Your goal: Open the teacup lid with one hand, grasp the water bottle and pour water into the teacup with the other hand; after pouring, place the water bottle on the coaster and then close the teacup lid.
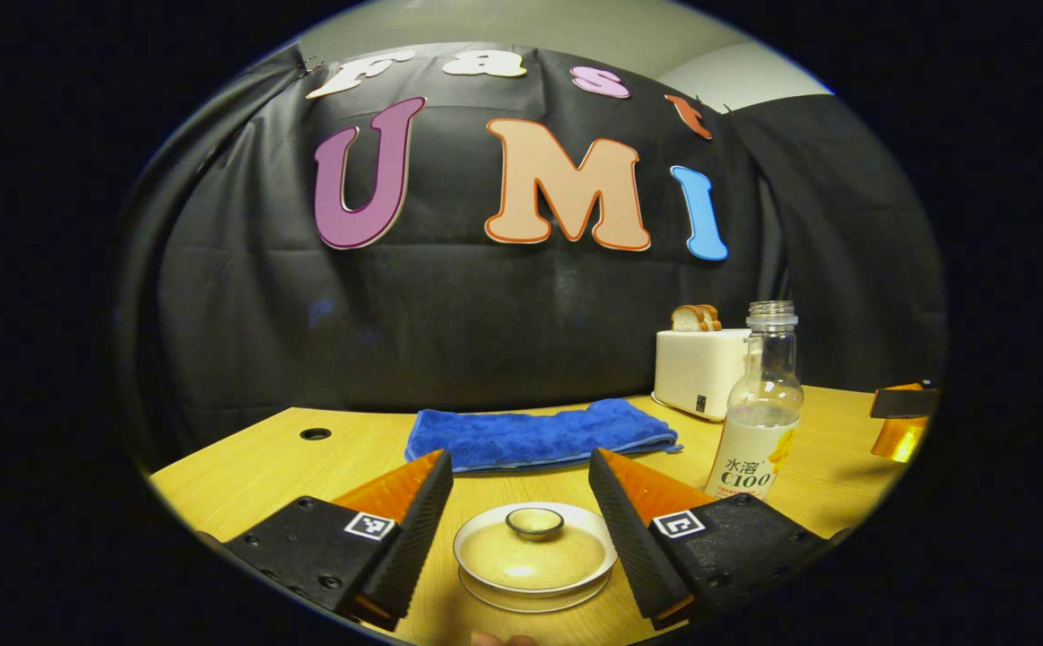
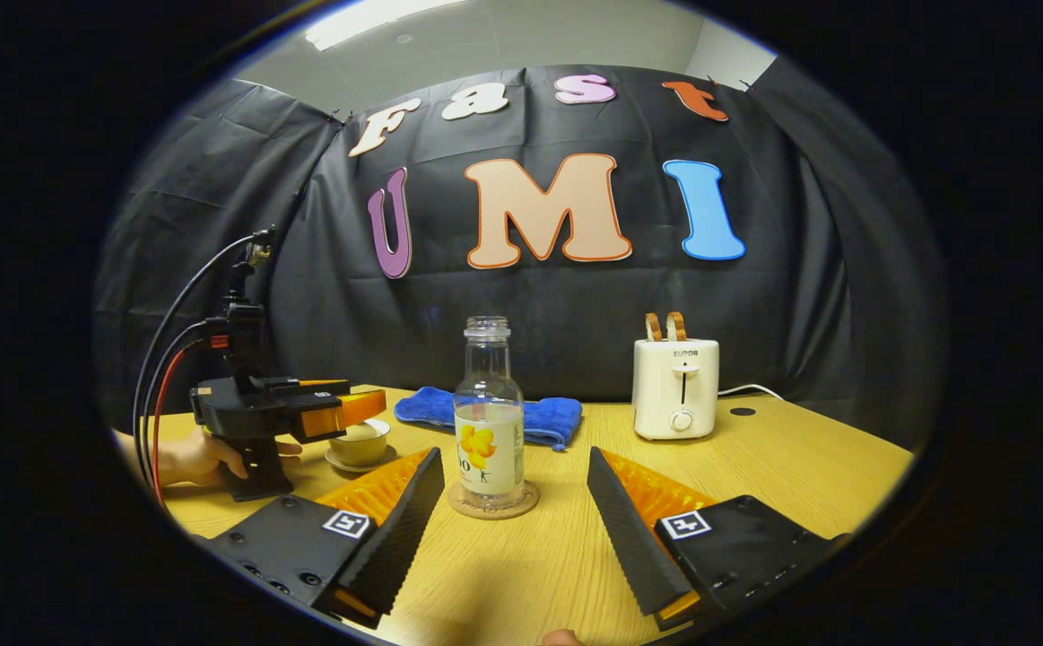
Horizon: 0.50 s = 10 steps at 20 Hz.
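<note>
Lid [image 1: 534,547] sits on teacup [image 2: 359,442], left; left hand-held gripper [image 1: 521,507] spread around it. Ceramic, slippery, fragile: pinch knob [image 1: 534,520]. Bottle [image 2: 489,422] on coaster [image 2: 493,504], centre, uncapped, part-full, probably light: grasp waist. Right hand-held gripper [image 2: 515,502] spread, short of it.

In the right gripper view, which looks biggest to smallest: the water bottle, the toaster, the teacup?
1. Water bottle, though it stands nearest the camera.
2. Toaster, farther back, so its true rank against the bottle is unsure.
3. Teacup, partly behind the left tool.
</note>
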### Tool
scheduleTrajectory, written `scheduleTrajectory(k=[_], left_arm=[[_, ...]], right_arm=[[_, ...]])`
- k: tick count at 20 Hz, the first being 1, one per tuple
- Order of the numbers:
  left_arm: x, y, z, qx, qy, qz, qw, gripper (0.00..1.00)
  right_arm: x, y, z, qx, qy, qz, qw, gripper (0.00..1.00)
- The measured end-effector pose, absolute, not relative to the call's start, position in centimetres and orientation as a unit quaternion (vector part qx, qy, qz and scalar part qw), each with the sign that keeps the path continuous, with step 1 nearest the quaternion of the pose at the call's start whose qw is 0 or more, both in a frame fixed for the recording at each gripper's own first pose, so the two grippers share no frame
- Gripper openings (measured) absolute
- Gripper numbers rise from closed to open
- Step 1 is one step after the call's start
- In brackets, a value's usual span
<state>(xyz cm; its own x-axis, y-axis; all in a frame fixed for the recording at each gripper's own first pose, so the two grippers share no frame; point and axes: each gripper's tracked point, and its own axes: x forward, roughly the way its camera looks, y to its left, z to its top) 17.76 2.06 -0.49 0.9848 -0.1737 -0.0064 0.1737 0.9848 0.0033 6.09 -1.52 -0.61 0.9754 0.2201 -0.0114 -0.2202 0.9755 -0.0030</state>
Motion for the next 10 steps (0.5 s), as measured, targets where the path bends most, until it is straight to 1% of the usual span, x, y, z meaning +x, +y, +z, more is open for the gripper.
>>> scheduleTrajectory(k=[1, 2, 3, 6, 7, 8, 10], left_arm=[[17.7, 2.1, -0.4, 0.003, 0.004, -0.085, 0.996, 0.92], [17.7, 2.4, -0.3, 0.002, 0.002, -0.078, 0.997, 0.96], [17.6, 2.7, -0.3, 0.000, 0.000, -0.071, 0.997, 0.96], [16.3, 3.3, -0.4, -0.004, 0.006, -0.042, 0.999, 0.97], [15.4, 3.0, -0.3, -0.004, 0.003, -0.036, 0.999, 0.96], [13.4, 2.5, -0.2, -0.003, 0.002, -0.024, 1.000, 0.96], [11.2, 1.0, -0.1, -0.002, 0.002, -0.034, 0.999, 0.95]], right_arm=[[6.1, -1.5, -0.6, -0.002, 0.006, 0.111, 0.994, 0.96], [6.2, -1.7, -0.5, -0.002, 0.005, 0.107, 0.994, 1.00], [6.2, -1.7, -0.5, -0.002, 0.005, 0.106, 0.994, 1.00], [6.3, -2.5, -0.5, -0.003, 0.004, 0.087, 0.996, 1.00], [6.2, -2.5, -0.5, -0.003, 0.004, 0.084, 0.996, 0.96], [6.1, -2.5, -0.5, -0.003, 0.004, 0.081, 0.997, 1.00], [5.9, -2.7, -0.5, -0.003, 0.004, 0.075, 0.997, 1.00]])
